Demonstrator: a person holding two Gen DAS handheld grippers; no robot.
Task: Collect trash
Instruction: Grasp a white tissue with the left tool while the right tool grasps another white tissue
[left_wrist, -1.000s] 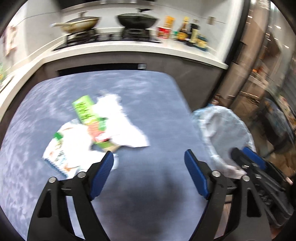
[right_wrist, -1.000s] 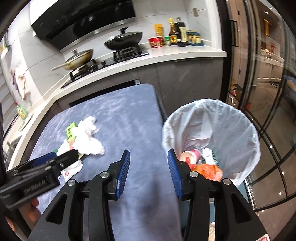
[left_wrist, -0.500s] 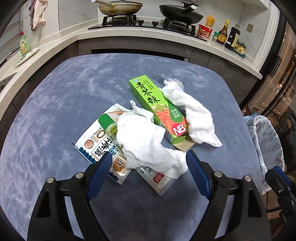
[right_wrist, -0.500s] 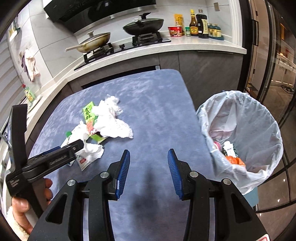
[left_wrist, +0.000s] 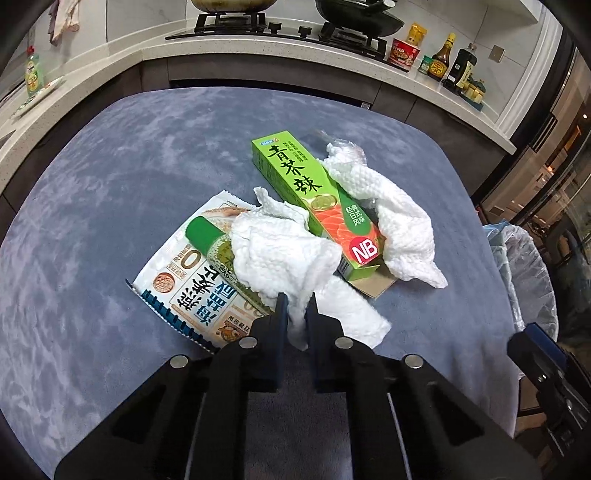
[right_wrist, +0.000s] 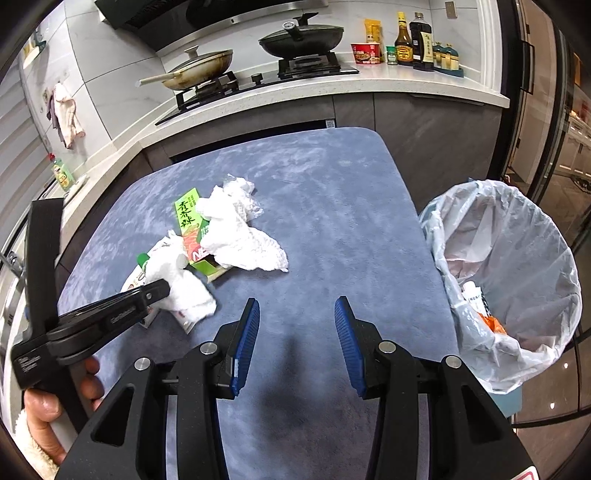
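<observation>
My left gripper (left_wrist: 295, 301) is shut on a crumpled white paper towel (left_wrist: 284, 254) that lies over a white snack packet (left_wrist: 184, 280) and a green tube (left_wrist: 210, 240). A green carton (left_wrist: 314, 199) lies behind it, with a second paper towel (left_wrist: 391, 214) draped on its right side. In the right wrist view the left gripper (right_wrist: 162, 288) pinches the near towel (right_wrist: 181, 284), beside the green carton (right_wrist: 190, 225) and the other towel (right_wrist: 240, 236). My right gripper (right_wrist: 295, 314) is open and empty above the blue table (right_wrist: 332, 206).
A bin lined with a clear bag (right_wrist: 517, 273) stands off the table's right edge and holds some trash. It shows at the right edge of the left wrist view (left_wrist: 524, 273). Behind the table is a counter (right_wrist: 369, 85) with a hob, pans and bottles.
My left gripper has closed from wide open onto the near paper towel and come closer to the trash pile. My right gripper has stayed open above the table.
</observation>
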